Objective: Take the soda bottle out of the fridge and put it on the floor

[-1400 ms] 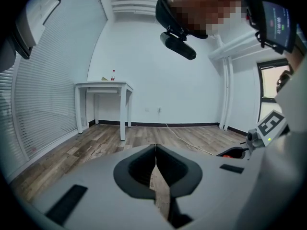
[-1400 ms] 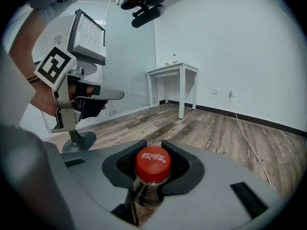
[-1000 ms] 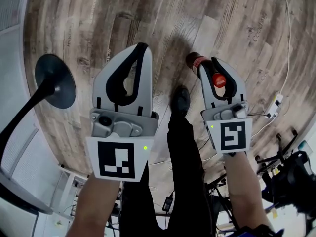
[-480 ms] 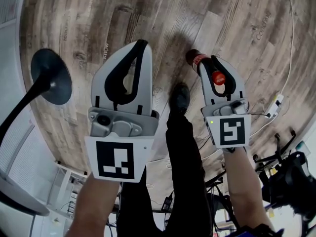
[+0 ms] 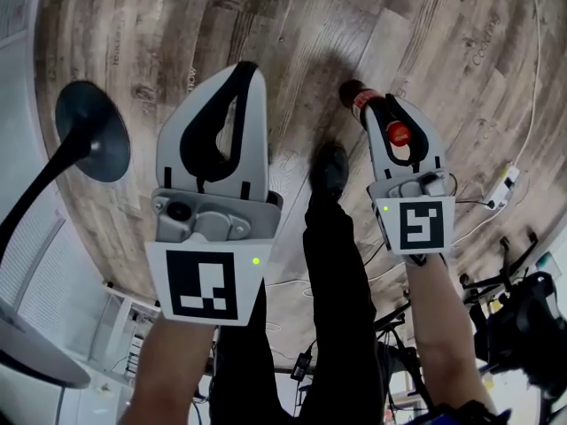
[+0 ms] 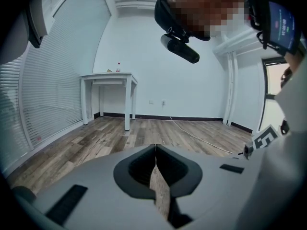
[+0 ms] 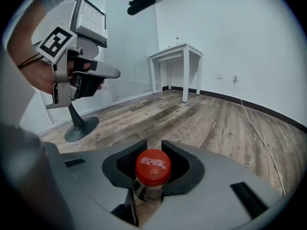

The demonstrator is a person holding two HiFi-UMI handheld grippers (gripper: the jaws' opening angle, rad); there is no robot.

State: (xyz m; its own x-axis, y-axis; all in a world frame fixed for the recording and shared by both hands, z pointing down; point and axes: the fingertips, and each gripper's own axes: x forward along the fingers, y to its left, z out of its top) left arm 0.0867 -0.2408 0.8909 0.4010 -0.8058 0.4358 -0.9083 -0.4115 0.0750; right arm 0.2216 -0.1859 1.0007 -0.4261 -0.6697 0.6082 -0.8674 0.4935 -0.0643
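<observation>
My right gripper (image 5: 392, 106) is shut on the neck of the soda bottle (image 5: 356, 96), a dark bottle with a red label and a red cap (image 7: 153, 166). The bottle hangs upright below the jaws, above the wooden floor (image 5: 292, 25). In the right gripper view, the dark pads (image 7: 182, 164) sit on both sides of the neck, just under the cap. My left gripper (image 5: 247, 67) is held beside it at the left, shut and empty, its tips meeting (image 6: 156, 146). The left gripper (image 7: 115, 74) also shows in the right gripper view, raised at the upper left.
A dark round stand base (image 5: 89, 133) sits on the floor at the left. The person's leg and black shoe (image 5: 330, 168) are between the grippers. A white cable (image 5: 528, 104) and a power strip (image 5: 507, 182) lie at the right. A white table (image 6: 108, 78) stands by the far wall.
Both grippers have sunk a little toward the floor. The right one still holds the bottle the same way. The left jaws stay shut.
</observation>
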